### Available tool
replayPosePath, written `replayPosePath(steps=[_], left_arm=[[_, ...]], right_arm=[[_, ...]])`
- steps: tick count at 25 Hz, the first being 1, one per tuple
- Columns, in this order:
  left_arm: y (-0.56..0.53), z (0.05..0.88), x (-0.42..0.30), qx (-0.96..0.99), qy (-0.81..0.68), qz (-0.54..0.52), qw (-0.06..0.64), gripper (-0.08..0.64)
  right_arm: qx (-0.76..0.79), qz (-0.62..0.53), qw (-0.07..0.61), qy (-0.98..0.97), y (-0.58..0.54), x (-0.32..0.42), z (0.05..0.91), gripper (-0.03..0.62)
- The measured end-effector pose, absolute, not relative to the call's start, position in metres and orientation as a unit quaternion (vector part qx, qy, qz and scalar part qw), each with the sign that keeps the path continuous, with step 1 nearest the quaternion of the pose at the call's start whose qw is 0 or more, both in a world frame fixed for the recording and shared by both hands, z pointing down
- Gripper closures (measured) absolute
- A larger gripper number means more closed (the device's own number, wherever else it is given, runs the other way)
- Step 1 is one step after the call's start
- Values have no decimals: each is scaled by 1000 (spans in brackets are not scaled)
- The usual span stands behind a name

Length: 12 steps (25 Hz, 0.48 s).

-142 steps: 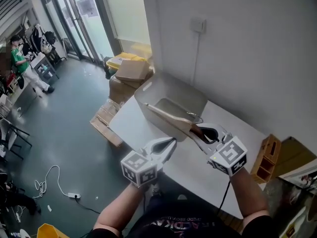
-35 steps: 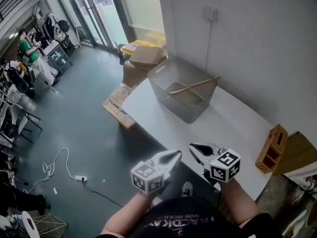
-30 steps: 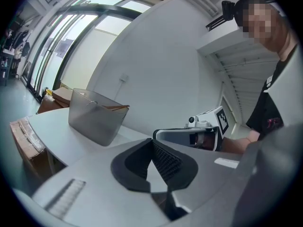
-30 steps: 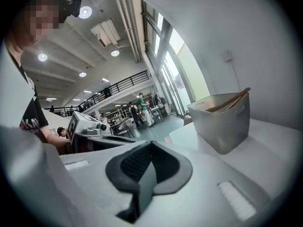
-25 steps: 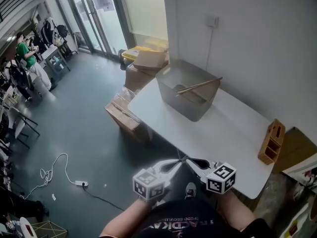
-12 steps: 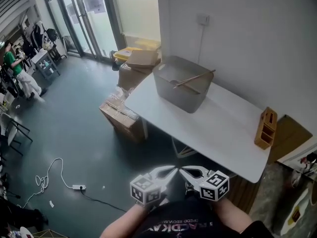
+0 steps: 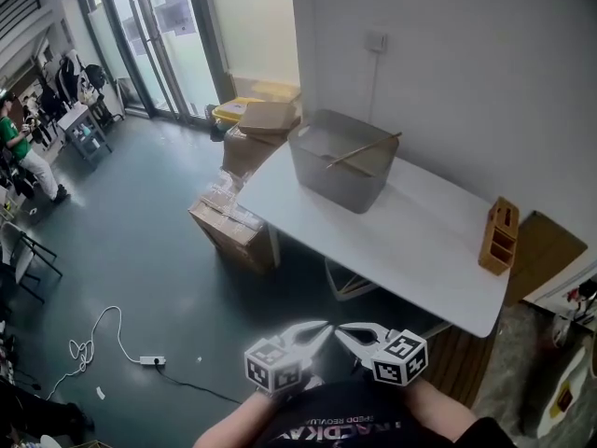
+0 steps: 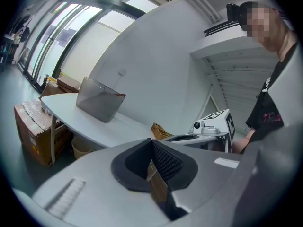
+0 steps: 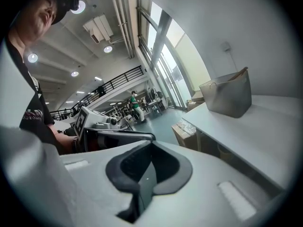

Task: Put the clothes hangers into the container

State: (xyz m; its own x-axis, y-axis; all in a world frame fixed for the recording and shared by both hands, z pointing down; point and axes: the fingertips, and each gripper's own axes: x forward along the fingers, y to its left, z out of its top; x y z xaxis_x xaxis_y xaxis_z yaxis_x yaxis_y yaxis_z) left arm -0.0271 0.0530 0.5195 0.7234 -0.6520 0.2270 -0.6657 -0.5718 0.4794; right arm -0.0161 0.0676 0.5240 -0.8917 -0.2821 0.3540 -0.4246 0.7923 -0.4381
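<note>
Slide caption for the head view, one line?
Left claw and right claw shut, empty, off the white table; wooden hanger sticks out of the grey container.

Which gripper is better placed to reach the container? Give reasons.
Right, marginally. The left gripper and right gripper are both shut, empty, short of the table; more of it lies on the right side.

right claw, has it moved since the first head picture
Yes. It was over the table beside the container; now the right claw sits back past the table's near edge, by the person's body.
</note>
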Motion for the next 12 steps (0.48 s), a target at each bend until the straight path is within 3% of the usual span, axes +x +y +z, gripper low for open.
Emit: replayPosePath(steps=[12], left_arm=[[59,520,-22,888,-369,15,272,561]], right_arm=[[192,265,124,-937,74,-9,525,591]])
